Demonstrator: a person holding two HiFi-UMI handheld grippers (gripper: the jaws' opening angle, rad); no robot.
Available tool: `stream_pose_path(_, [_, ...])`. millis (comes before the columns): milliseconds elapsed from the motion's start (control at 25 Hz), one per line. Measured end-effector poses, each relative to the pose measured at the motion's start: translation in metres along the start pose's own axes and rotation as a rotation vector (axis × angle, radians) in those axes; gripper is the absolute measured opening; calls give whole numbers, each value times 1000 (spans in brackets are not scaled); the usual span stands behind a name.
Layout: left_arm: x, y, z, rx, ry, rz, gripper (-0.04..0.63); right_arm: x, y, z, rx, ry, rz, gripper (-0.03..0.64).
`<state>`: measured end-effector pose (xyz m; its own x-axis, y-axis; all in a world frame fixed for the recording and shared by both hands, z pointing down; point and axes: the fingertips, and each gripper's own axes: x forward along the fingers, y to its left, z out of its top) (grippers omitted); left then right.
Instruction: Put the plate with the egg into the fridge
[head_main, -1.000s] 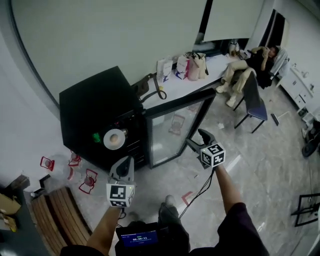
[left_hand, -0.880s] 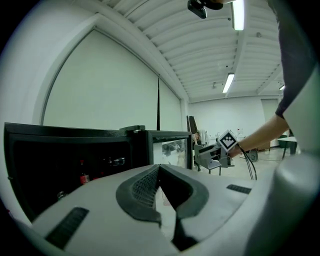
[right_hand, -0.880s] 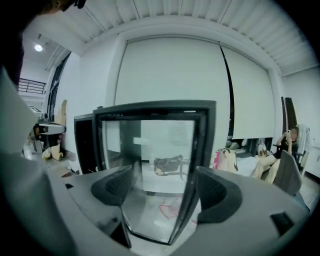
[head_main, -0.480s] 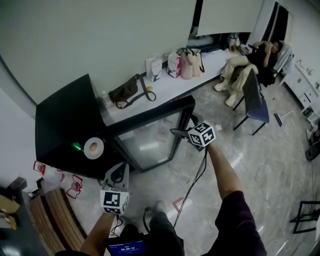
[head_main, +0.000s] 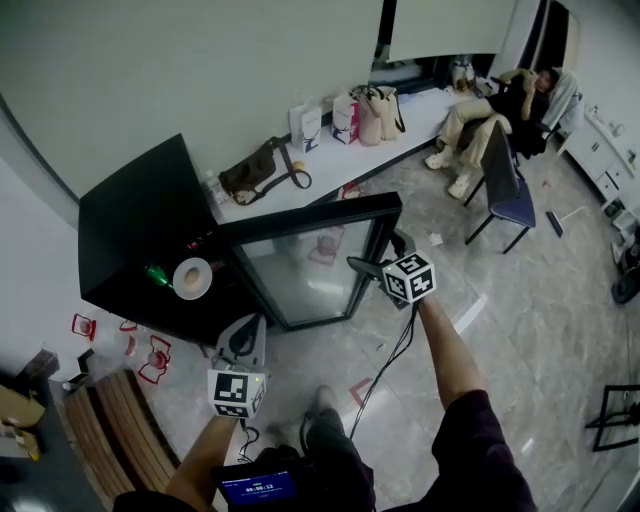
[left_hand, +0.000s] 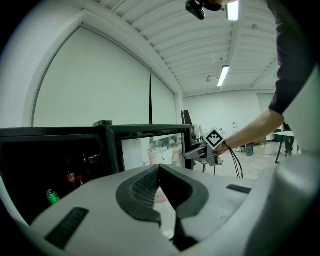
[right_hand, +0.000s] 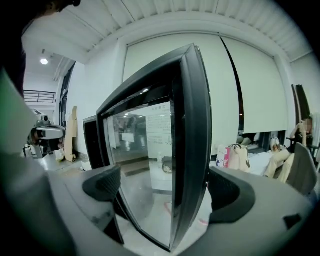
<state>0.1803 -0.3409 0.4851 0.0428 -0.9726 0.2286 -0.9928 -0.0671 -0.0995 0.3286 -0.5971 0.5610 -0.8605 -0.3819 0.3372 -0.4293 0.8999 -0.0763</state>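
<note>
The white plate with the egg (head_main: 192, 278) rests on a shelf inside the black fridge (head_main: 130, 215). The fridge's glass door (head_main: 310, 265) stands open. My left gripper (head_main: 241, 338) hangs in front of the fridge, apart from the plate. In the left gripper view its jaws (left_hand: 159, 172) are shut with nothing between them. My right gripper (head_main: 366, 266) is at the door's free edge. Its jaws (right_hand: 165, 187) have just been opening and now stand wide, with the door's black frame (right_hand: 192, 150) between them, the left pad well off it.
A white ledge (head_main: 330, 170) along the wall carries a brown bag (head_main: 256, 175) and several shopping bags (head_main: 356, 115). A person sits by a blue chair (head_main: 505, 190) at the far right. Red floor markers (head_main: 155, 360) and a wooden bench (head_main: 110, 430) lie near my left side.
My left gripper has drawn back from the plate, which stays on its shelf. My right gripper has shifted left onto the door's edge and its jaws have opened wider.
</note>
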Motion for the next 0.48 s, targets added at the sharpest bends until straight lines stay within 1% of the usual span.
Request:
stream_pose_path(120, [-34,-7,-3,-3,-22,-26,9,-41,37,-20,7,9,-53,529])
stream_pose_path(320, [-101,-21,-9,-16,-62,-72,9,-107,118,-46,5,37,-114,529])
stream_pose_path(400, [-128,-30,-15,-14,-60,-90,9,-129,154,-54,10,35,-130,529])
stream_pose_path(480, [-155,-36,-21,-19,-60,-91,9,-146,195,-62,17,30,-121,528])
